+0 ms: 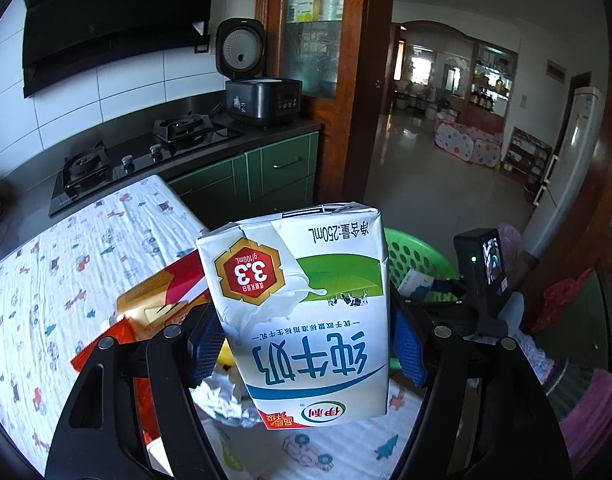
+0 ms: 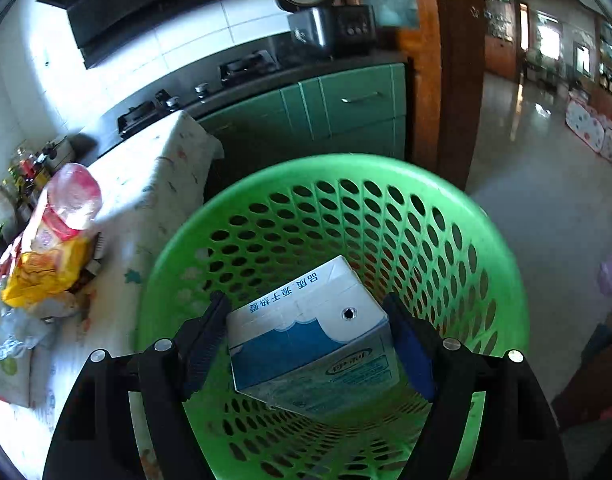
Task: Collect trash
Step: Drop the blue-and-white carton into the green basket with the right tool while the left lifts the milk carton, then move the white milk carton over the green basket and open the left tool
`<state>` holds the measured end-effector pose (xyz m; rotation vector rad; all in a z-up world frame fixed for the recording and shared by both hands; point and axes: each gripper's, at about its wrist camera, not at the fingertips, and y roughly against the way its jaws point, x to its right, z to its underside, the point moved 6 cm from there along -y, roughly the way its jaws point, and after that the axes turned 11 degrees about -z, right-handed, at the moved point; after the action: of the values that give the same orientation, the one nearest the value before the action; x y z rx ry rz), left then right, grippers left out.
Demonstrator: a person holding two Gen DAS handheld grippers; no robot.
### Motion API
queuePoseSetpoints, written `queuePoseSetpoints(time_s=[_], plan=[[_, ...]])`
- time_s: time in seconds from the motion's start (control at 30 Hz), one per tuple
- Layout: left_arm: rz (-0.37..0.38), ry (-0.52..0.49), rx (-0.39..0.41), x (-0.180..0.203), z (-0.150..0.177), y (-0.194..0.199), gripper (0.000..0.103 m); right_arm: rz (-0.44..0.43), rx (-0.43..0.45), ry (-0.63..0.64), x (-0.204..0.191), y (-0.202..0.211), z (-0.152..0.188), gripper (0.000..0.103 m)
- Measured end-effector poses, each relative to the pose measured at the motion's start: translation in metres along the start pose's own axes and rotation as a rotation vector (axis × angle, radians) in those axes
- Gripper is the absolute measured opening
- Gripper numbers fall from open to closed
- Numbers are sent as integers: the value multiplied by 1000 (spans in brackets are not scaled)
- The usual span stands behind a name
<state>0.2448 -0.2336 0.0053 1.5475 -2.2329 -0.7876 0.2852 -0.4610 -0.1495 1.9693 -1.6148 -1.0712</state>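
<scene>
Two cartons on the go here. The right tongs (image 2: 306, 344) have a blue-and-white carton (image 2: 310, 344) clamped right over the green basket (image 2: 466, 248), so I'd just spread the pads and let it fall straight in. The left tongs (image 1: 301, 344) pinch the white 250mL milk carton (image 1: 301, 312), upside down, slightly dented, above the desk (image 1: 65, 240) beside the basket
</scene>
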Motion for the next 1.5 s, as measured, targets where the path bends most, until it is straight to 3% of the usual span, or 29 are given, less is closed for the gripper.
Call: queuePoseSetpoints(time_s=[0.33,0.97,1.27,1.5], plan=[[28,-3,-37,23,-12,-29,70,-1,5,-1,6,6,0,75],[88,-87,-126,98,-7,-87,71,50,238,-17,19,132,30,84],[96,-125,-191,122,7,-113,71,92,242,-9,22,142,50,85],[86,-125,-170,114,11,-96,72,68,232,-11,13,142,54,85]])
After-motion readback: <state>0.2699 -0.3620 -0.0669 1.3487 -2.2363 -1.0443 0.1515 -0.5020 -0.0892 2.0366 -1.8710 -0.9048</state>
